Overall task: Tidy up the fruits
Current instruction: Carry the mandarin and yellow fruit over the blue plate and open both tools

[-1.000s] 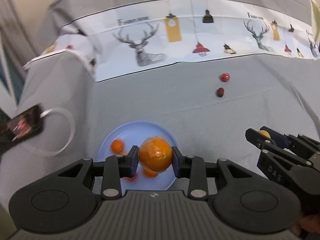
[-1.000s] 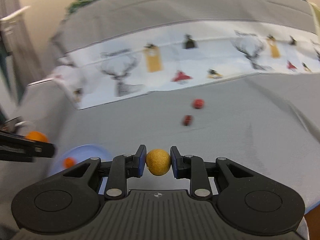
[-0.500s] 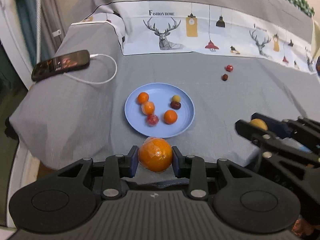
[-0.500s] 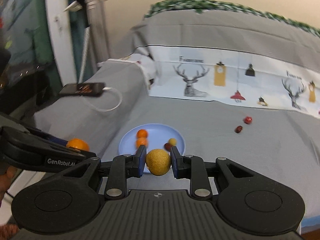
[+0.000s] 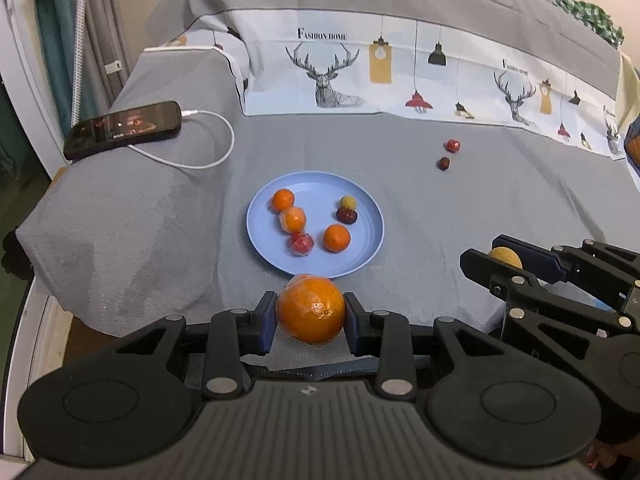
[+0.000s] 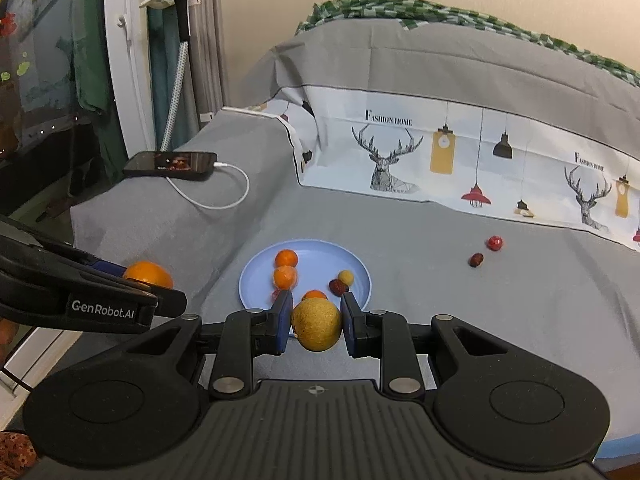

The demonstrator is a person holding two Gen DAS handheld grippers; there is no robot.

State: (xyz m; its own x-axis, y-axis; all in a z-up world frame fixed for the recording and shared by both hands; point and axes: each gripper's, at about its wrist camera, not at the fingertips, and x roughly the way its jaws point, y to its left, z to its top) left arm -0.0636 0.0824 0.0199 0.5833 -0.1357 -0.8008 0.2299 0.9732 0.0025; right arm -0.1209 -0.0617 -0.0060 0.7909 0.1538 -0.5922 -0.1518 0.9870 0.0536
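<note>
My left gripper is shut on a wrapped orange, held above the near edge of the bed, just short of the blue plate. My right gripper is shut on a yellow-brown round fruit, also near the plate's near side. The plate holds several small fruits: oranges, a red one, a dark one and a yellow one. Two small red fruits lie loose on the grey sheet beyond the plate, also in the right wrist view.
A phone on a white charging cable lies at the left of the bed. A deer-print cloth runs across the back. The bed edge drops off at left and near side.
Both grippers have pulled back and up from the plate with their fruits still held. The plate and whole bed have come into view.
</note>
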